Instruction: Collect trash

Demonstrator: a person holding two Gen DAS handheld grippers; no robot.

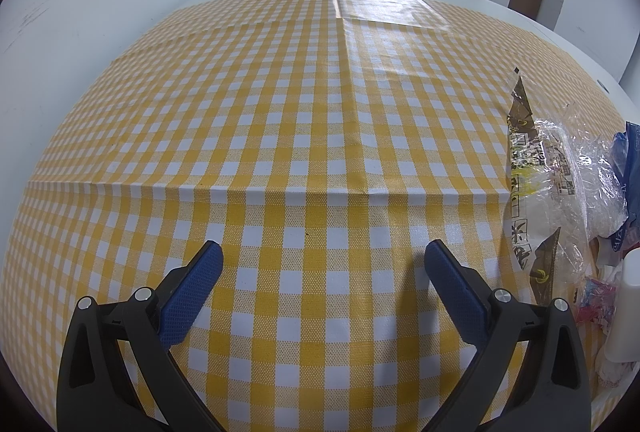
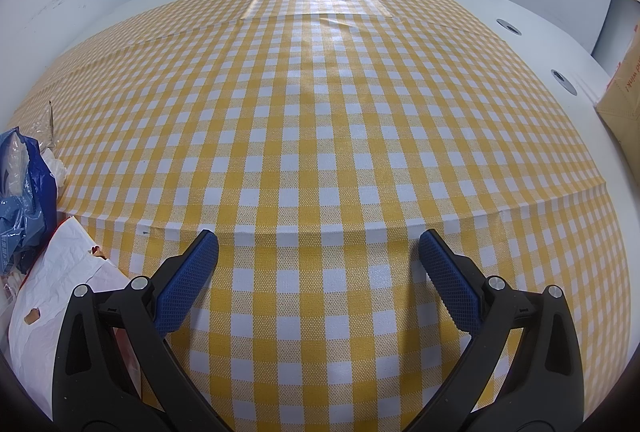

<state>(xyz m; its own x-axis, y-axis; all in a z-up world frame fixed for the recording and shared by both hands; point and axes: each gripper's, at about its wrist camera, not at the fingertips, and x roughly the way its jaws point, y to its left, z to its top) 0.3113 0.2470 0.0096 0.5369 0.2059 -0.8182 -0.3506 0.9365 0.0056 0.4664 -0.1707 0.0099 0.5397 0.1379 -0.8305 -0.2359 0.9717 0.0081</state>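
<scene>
Plainly, both tools are idle: the left gripper hangs over bare yellow-and-white checked tablecloth, jaws spread and empty. To its right lies the trash: a crinkled clear printed wrapper, then a blue plastic bag and white crumpled paper bag. Right of these, the right gripper is likewise spread and empty. The thin film could slip between pads, or a pinch could snag the cloth instead.
</scene>
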